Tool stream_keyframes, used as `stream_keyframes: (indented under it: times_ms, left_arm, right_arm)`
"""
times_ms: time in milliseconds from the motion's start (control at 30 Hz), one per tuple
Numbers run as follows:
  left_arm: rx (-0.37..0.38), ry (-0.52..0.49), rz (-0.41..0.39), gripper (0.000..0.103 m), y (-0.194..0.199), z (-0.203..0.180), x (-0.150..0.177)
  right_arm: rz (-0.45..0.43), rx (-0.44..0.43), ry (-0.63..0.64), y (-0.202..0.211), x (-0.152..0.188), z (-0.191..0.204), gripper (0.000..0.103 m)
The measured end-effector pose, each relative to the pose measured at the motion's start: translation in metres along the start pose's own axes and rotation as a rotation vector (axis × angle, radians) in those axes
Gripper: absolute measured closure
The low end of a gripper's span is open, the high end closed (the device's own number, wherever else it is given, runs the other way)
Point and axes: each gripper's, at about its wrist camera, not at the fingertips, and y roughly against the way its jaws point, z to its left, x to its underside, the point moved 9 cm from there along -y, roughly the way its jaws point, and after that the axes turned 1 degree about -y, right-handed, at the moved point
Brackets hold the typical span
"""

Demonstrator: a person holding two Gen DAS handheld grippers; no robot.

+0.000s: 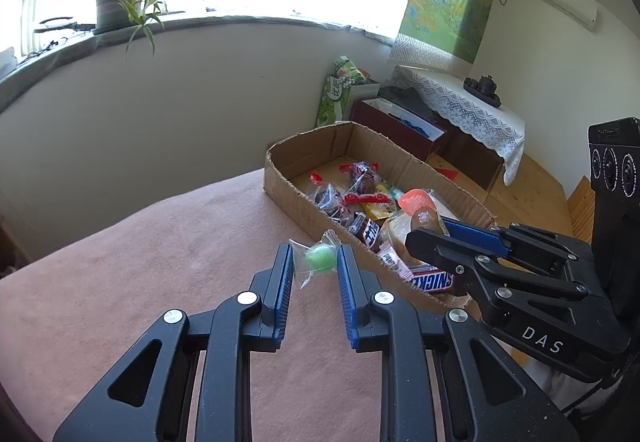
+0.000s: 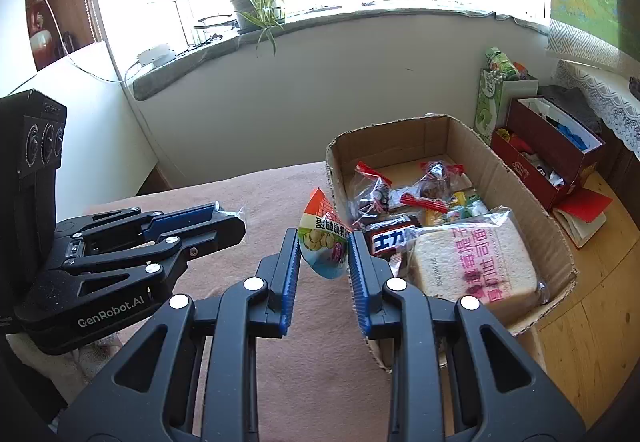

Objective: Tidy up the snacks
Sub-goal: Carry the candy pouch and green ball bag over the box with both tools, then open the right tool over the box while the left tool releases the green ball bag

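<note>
Left gripper (image 1: pixel 314 262) clamped on clear-wrapped green candy (image 1: pixel 320 257), right gripper (image 2: pixel 324 254) clamped on orange-topped snack packet (image 2: pixel 325 242), both lifted above pink-covered desk (image 1: pixel 160 262), cardboard box (image 2: pixel 532 218) of snacks just right of each gripper.

left gripper (image 1: pixel 314 262) jaws pinch green candy packet (image 1: pixel 318 260) | cardboard box (image 1: pixel 288 186) beside

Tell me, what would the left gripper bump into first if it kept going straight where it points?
Probably the near wall of the cardboard box. The left gripper, holding a green candy, points over the pink cloth toward it, though depth is hard to judge.
</note>
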Motion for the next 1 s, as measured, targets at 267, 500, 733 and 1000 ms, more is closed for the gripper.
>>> stream_keyframes:
  times_ms: [267, 500, 733, 1000]
  left_arm:
    - [0.01, -0.017, -0.008, 0.082, -0.023, -0.03, -0.021]
    - [0.014, -0.029, 0.003, 0.082, -0.045, -0.049, -0.032]
    - [0.003, -0.03, 0.016, 0.082, -0.059, -0.058, -0.037]
    - [-0.004, -0.026, 0.022, 0.078, -0.062, -0.059, -0.039]
  right_arm:
    - [-0.012, 0.052, -0.005, 0.004, -0.017, -0.048, 0.081]
    - [0.001, 0.071, -0.02, -0.009, -0.026, -0.079, 0.081]
    - [0.017, 0.068, -0.028, -0.015, -0.027, -0.094, 0.081]
    - [0.026, 0.069, -0.036, -0.017, -0.024, -0.098, 0.081]
